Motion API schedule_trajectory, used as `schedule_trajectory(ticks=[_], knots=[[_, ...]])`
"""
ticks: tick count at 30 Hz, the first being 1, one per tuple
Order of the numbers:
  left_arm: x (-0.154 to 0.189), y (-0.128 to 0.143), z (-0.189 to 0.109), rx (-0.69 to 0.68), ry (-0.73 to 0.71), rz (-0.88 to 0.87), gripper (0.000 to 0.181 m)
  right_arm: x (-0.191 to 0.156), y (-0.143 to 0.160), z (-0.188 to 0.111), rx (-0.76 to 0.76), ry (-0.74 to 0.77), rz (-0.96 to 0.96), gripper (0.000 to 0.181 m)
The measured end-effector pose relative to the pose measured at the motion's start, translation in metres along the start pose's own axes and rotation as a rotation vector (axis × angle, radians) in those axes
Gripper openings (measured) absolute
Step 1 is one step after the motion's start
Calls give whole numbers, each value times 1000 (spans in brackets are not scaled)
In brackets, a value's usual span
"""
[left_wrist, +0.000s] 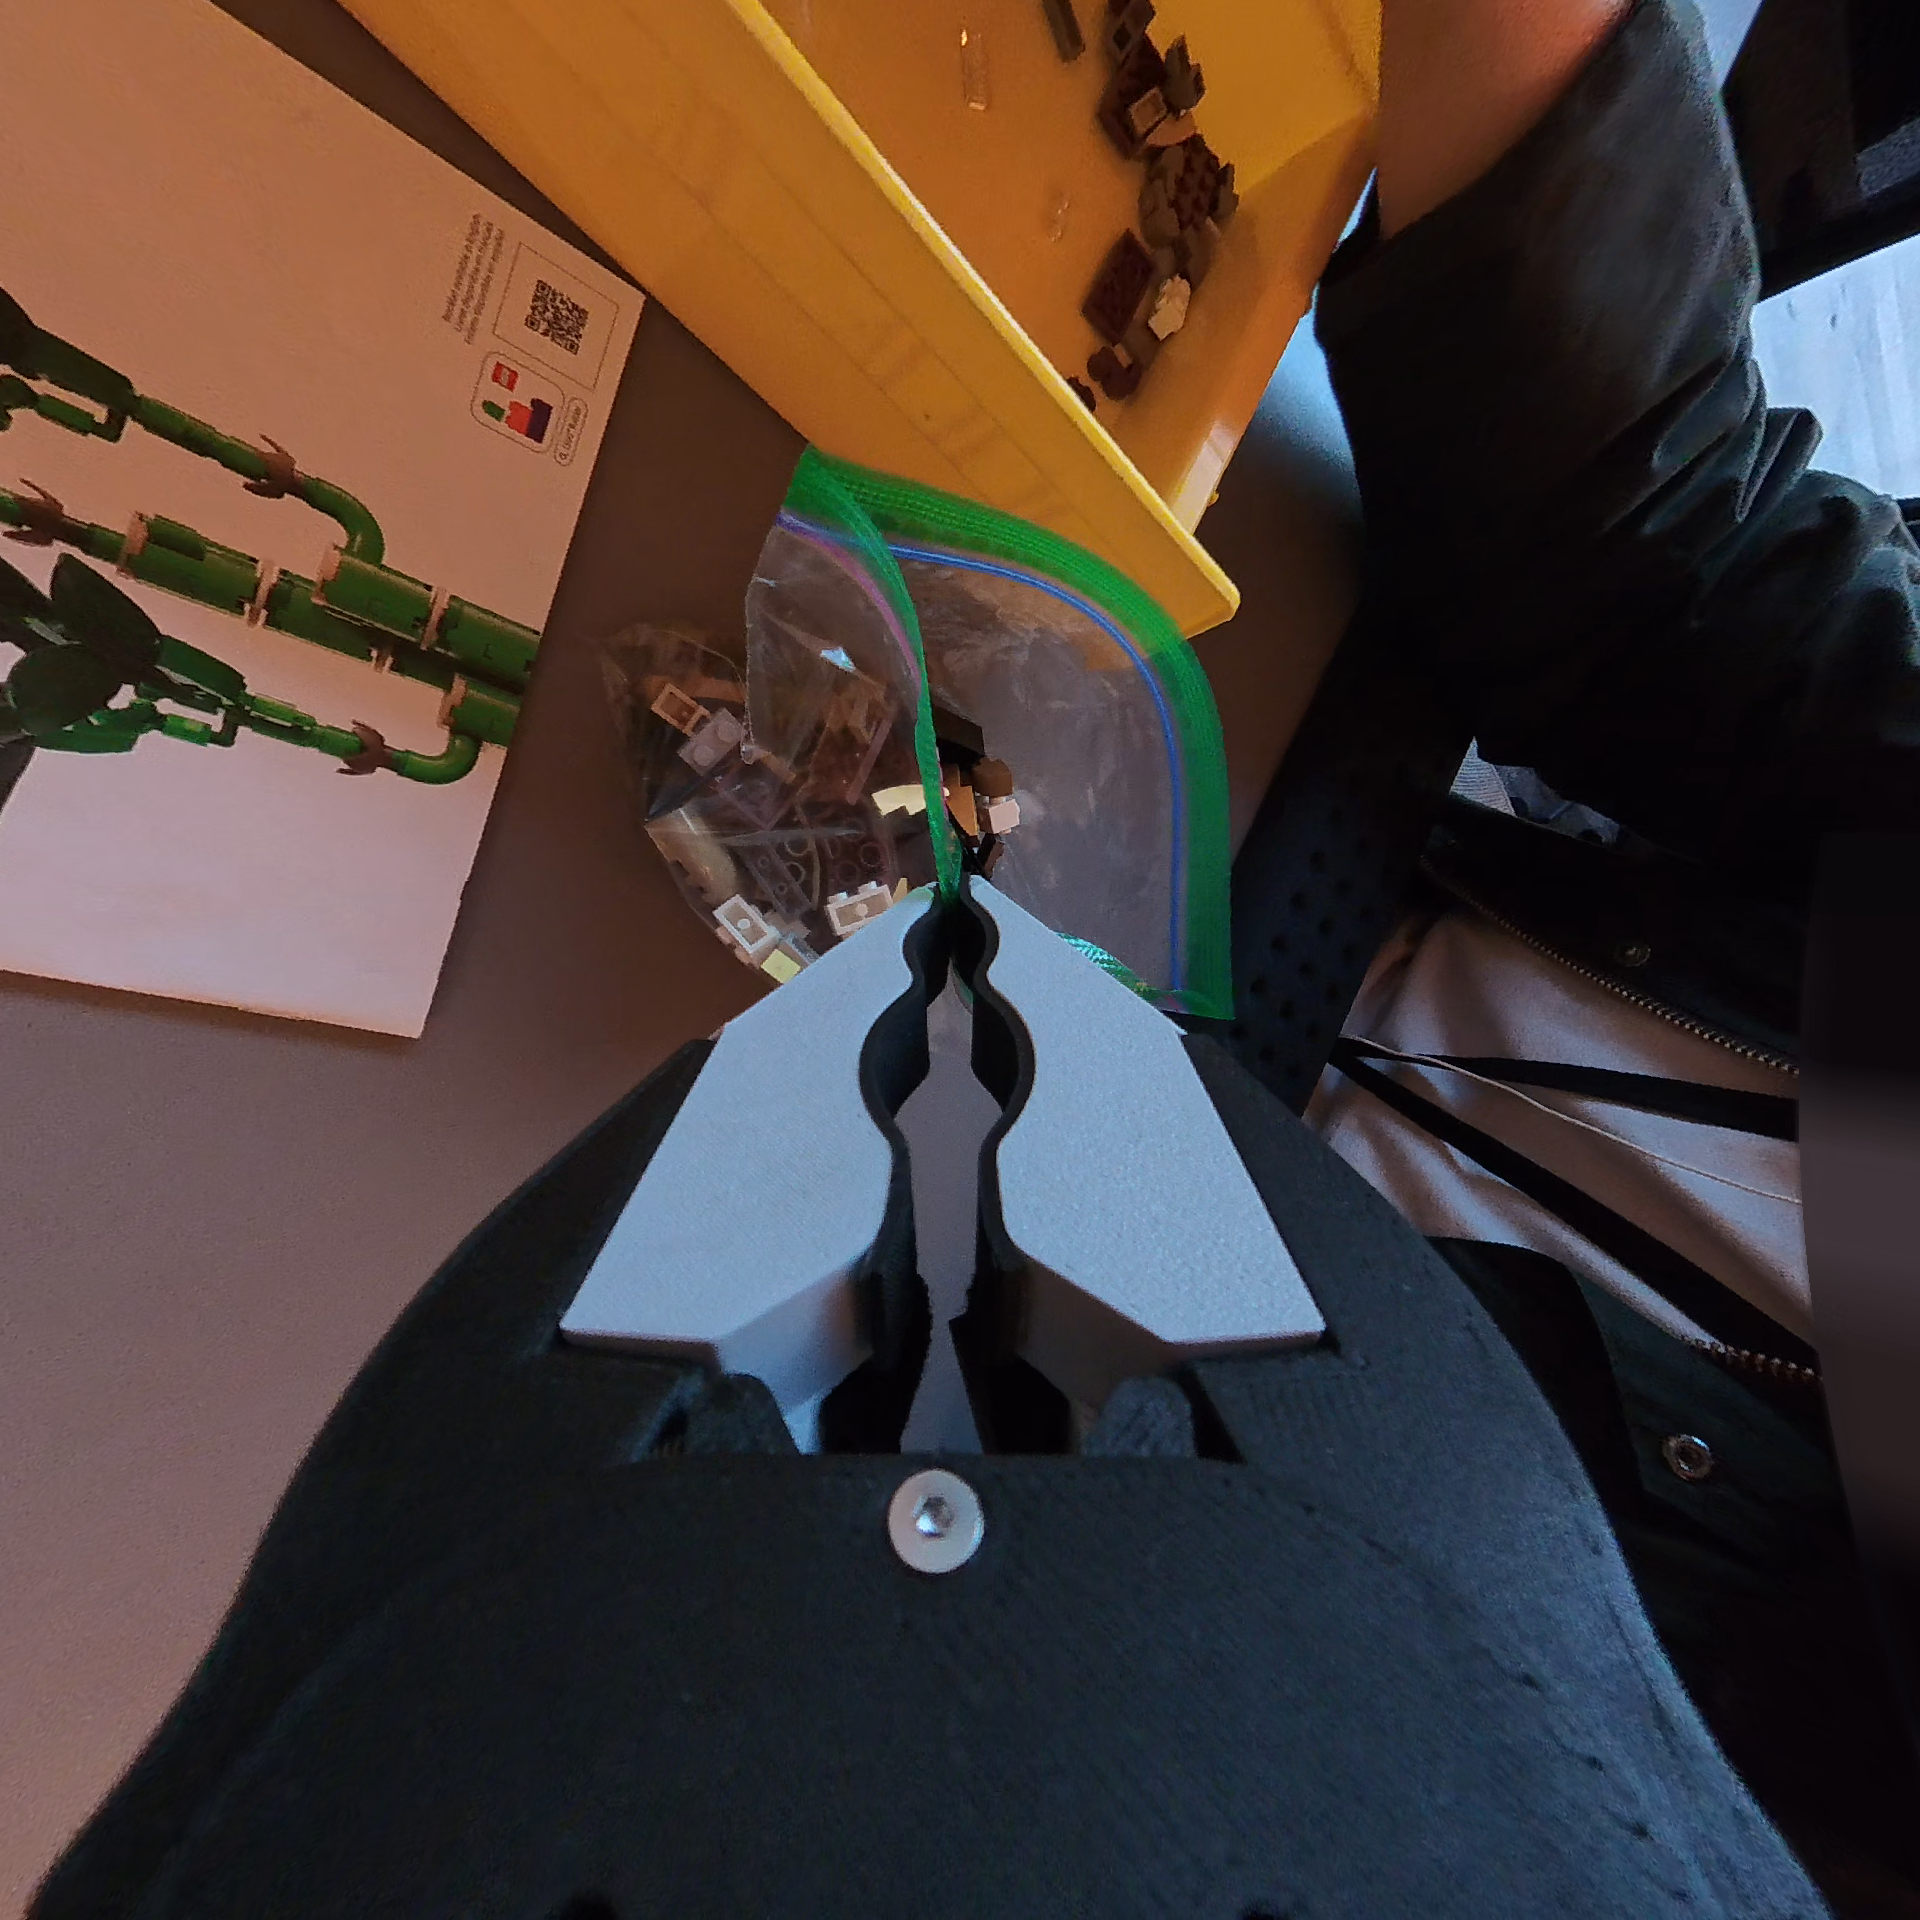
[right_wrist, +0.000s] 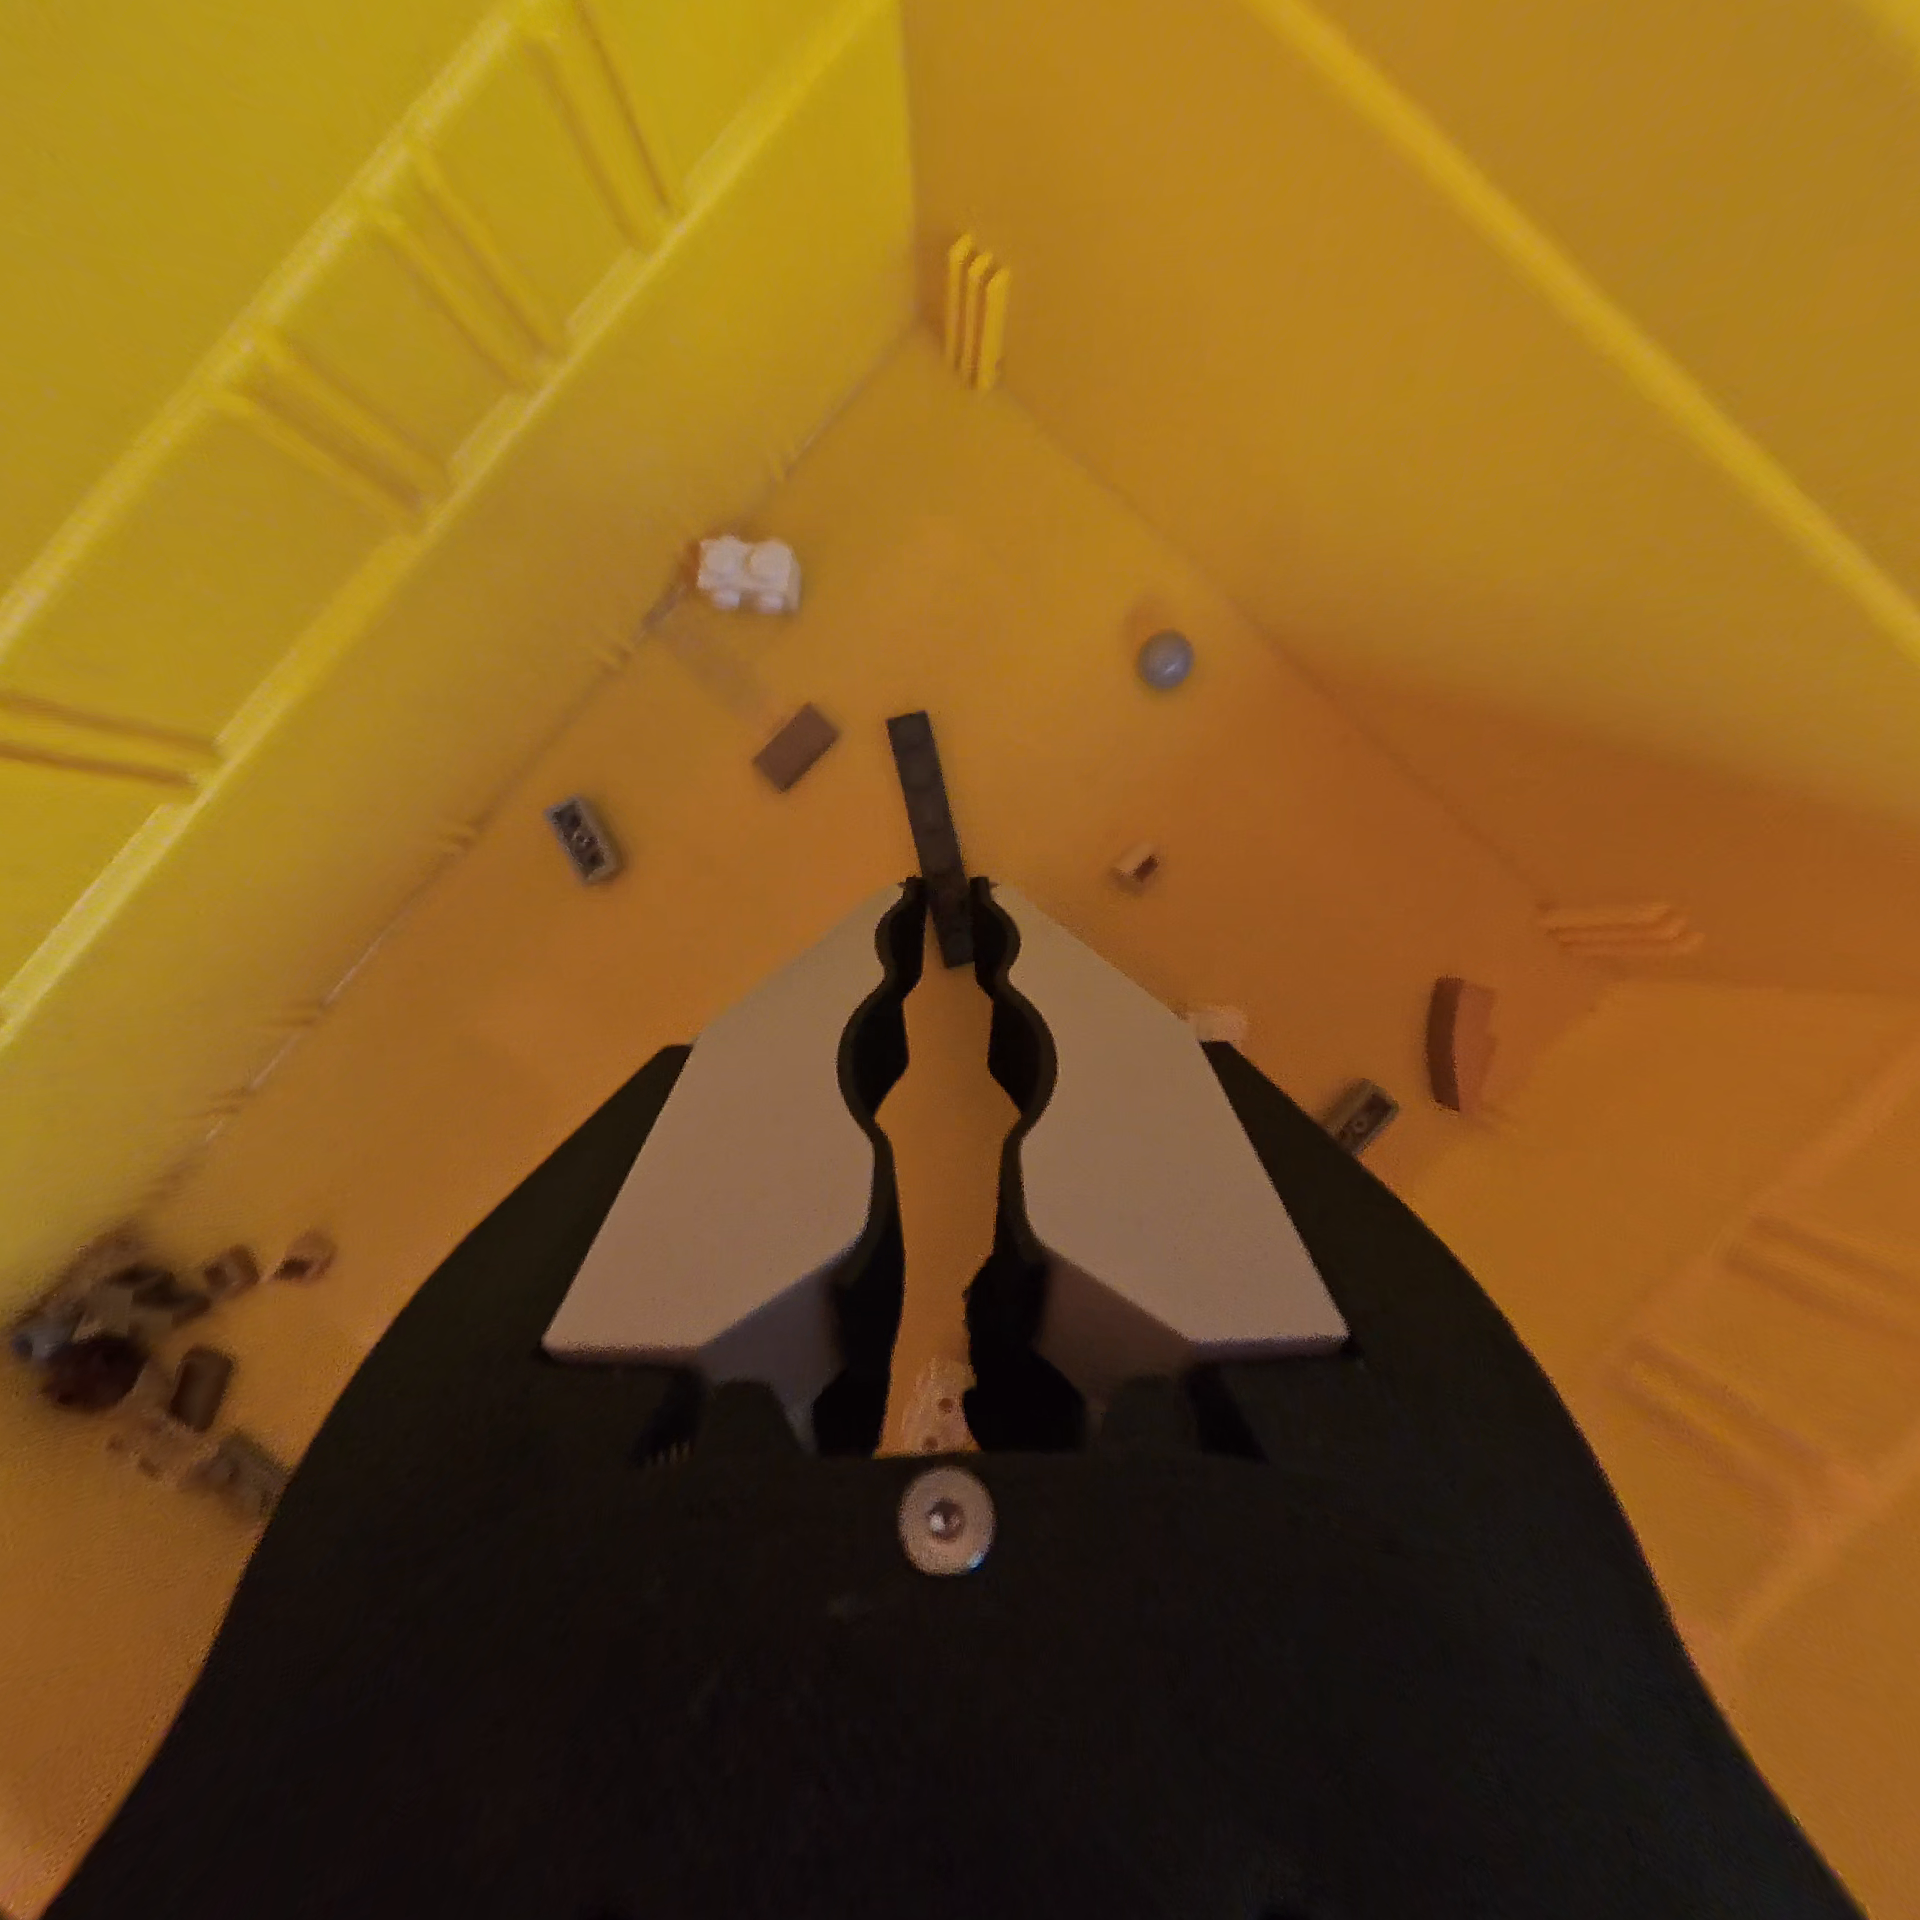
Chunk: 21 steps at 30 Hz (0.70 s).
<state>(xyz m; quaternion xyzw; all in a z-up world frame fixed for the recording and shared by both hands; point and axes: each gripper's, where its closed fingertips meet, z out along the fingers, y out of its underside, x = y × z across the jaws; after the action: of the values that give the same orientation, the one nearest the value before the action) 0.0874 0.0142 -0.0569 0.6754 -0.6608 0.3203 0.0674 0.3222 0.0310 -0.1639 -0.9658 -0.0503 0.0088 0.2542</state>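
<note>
1. The left gripper is clenched on the green zip edge of a clear plastic bag of small bricks, lying on the brown table just beside the yellow bin.
2. An instruction booklet lies near the bag, toward the table's left side.
3. The right gripper, inside the bin, pinches a long dark plate by one end.
4. Loose bricks sit scattered across the bin floor, a cluster against one wall.

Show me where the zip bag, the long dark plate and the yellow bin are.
zip bag (left_wrist: 1049, 727): left wrist view, clear side panel.
long dark plate (right_wrist: 928, 805): right wrist view, its middle, above the fingertips.
yellow bin (right_wrist: 1403, 312): right wrist view, inner wall.
</note>
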Motion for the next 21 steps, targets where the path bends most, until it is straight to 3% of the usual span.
schedule_trajectory(ticks=[5, 8, 12, 14, 17, 21], knots=[[0, 0, 0, -1, 0, -1, 0, -9, -1, -15, -30, -5, -26, 7], [0, 0, 0, 0, 1, -1, 0, -25, -29, -52, 83, -38, -9, 7], [0, 0, -1, 1, 0, -1, 0, -109, -79, -129, 355, -301, -123, 7], [0, 0, -1, 2, -1, -1, 0, -157, -81, -148, 390, -423, -243, 7], [0, 0, -1, 2, -2, -2, 0, -199, -64, -138, 286, -511, -371, 8], [-1, 0, -2, 2, -1, -4, 0, -211, -47, -118, 157, -570, -393, 13]])
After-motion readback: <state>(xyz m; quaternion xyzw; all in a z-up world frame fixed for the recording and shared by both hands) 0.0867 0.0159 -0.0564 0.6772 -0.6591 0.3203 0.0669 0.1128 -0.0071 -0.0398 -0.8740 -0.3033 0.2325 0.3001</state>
